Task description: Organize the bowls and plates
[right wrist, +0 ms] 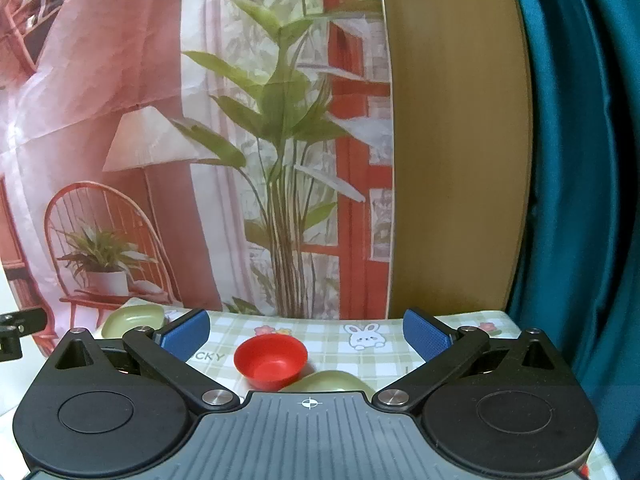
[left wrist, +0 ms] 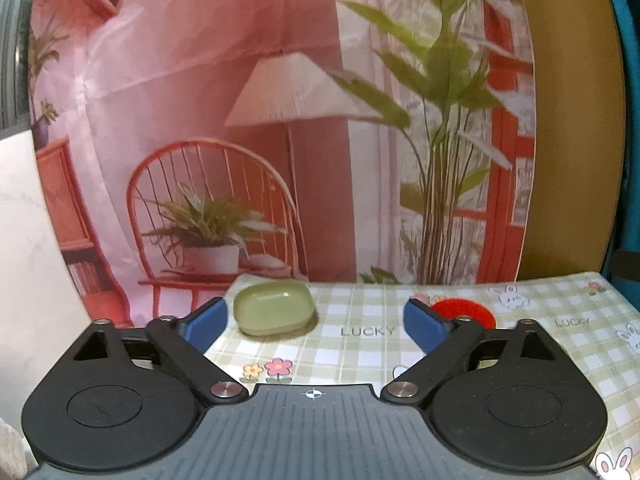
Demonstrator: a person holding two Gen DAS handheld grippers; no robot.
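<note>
We hold both grippers above the checked cloth (left wrist: 360, 344), each spread wide and gripping nothing: left gripper (left wrist: 316, 322), right gripper (right wrist: 307, 334). The green dish (left wrist: 273, 312) sits at the table's far left; the red bowl (right wrist: 271, 361) lies mid-table, touching another green plate (right wrist: 328, 382).

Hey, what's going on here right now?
A person holds two grippers over a checked tablecloth, about to sort dishes. Both are open and empty. The left gripper faces a green dish near the table's far edge. The right gripper faces a red bowl, with another green dish just in front of it. Nothing is picked up yet.
</note>
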